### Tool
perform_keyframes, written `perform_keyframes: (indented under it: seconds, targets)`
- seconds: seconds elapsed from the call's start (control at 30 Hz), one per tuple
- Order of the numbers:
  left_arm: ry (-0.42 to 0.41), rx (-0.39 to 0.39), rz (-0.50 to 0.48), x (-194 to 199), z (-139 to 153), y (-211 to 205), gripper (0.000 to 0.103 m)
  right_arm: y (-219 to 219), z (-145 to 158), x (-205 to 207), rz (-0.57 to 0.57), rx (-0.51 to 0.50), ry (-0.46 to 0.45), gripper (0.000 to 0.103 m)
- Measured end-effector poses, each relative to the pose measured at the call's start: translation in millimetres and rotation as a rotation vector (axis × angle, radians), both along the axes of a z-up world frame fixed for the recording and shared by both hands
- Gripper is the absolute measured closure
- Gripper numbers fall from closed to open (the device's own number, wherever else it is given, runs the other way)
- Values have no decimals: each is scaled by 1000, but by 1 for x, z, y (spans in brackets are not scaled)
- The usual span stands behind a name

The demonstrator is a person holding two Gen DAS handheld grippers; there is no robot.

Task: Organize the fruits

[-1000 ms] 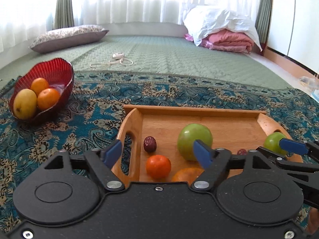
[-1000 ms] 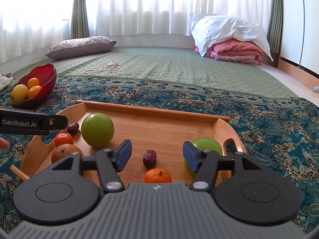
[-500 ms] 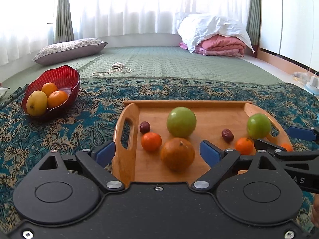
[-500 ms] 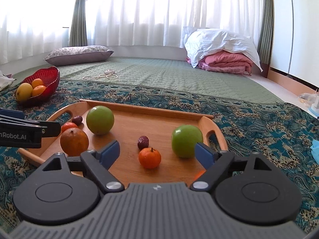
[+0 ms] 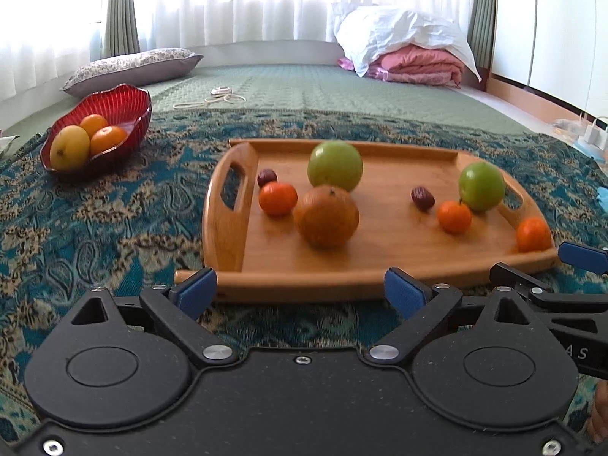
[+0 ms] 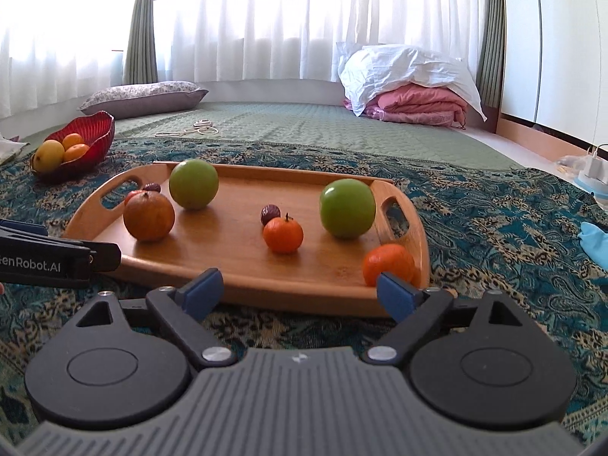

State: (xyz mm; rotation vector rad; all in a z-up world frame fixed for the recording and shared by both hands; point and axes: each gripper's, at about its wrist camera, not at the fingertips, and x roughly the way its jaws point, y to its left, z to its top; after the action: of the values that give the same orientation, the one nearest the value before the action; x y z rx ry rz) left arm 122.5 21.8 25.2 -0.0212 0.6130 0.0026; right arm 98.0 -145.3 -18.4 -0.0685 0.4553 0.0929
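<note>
Fruits lie loose on a wooden tray (image 5: 380,273) atop the patterned blanket (image 5: 95,228); others fill the red bowl (image 5: 114,102), far left. Left claw (image 5: 300,296) and right claw (image 6: 300,292), both released, empty, near tray's edge.

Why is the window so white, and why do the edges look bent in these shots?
Both views: daylight through the curtains blows out to white, so the fruit is backlit. Left wrist view: the tray rim is slightly smeared and the far apple soft. Right wrist view: the fisheye lens bows the wardrobe and darkens the corners.
</note>
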Motion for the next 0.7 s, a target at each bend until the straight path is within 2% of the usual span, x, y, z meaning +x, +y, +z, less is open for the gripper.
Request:
perform_keyframes:
  seconds: [0.2, 0.37, 0.47, 0.57, 0.7]
  targets:
    - [29, 7, 18, 0, -16, -1, 8, -4, -12, -3, -11, 15, 7, 0]
    - [71, 13, 52, 6, -31, -1, 7, -10, -24, 1, -39, 72, 49, 0]
    - [57, 36, 59, 5, -34, -4, 3, -13, -26, 1, -51, 97, 50, 0]
    - [59, 56, 63, 6, -36, -7, 0, -12, -29, 5, -45, 86, 83, 0]
    - [59, 43, 68, 6, -37, -6, 0, -5, -33, 9, -47, 42, 110, 0]
